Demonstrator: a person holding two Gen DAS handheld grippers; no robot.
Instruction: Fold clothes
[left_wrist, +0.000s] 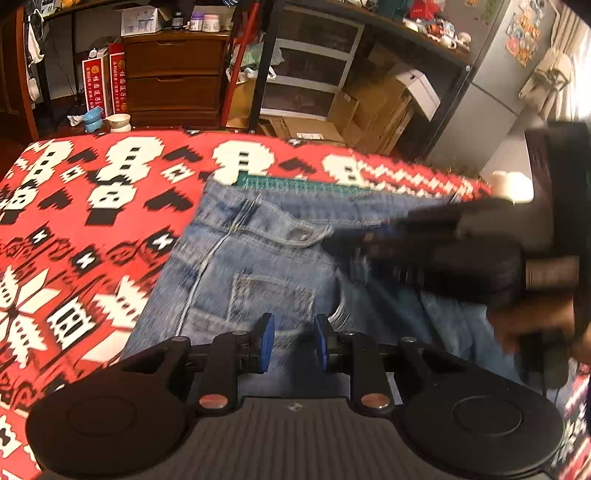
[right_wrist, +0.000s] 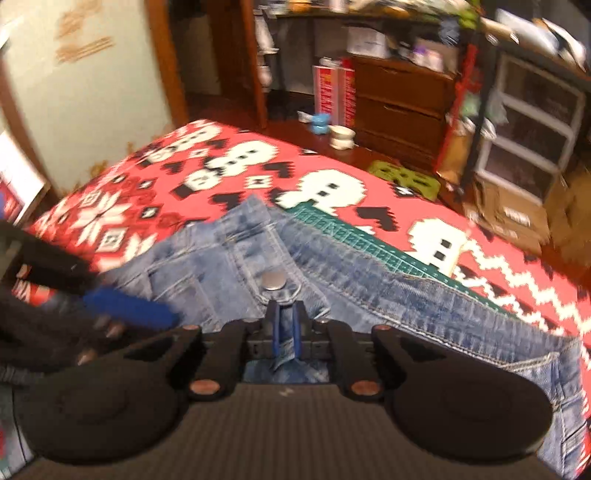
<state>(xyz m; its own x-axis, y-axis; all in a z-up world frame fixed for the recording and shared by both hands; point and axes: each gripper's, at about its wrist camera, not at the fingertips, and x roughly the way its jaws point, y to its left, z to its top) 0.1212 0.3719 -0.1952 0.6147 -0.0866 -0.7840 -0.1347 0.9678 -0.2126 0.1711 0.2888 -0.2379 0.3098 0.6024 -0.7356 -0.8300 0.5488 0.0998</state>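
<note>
Blue jeans (left_wrist: 266, 266) lie on a red, white and black patterned blanket (left_wrist: 74, 221), waistband toward the far edge, over a green cutting mat (left_wrist: 303, 183). My left gripper (left_wrist: 294, 341) is open just above the jeans near a back pocket, holding nothing. My right gripper (right_wrist: 284, 325) is shut on the jeans' waistband (right_wrist: 284, 314) just below the metal button (right_wrist: 274, 279). In the left wrist view the right gripper (left_wrist: 424, 240) comes in from the right, blurred. In the right wrist view the left gripper's blue pad (right_wrist: 129, 308) shows at the left.
Beyond the blanket's far edge stand wooden drawers (left_wrist: 173, 74), red boxes (left_wrist: 105, 83), two pet bowls (left_wrist: 107, 120), a shelf with plastic drawers (left_wrist: 310, 70), cardboard boxes (left_wrist: 373, 107) and a green stool (right_wrist: 404, 177). A wall and door frame are at the left (right_wrist: 92, 92).
</note>
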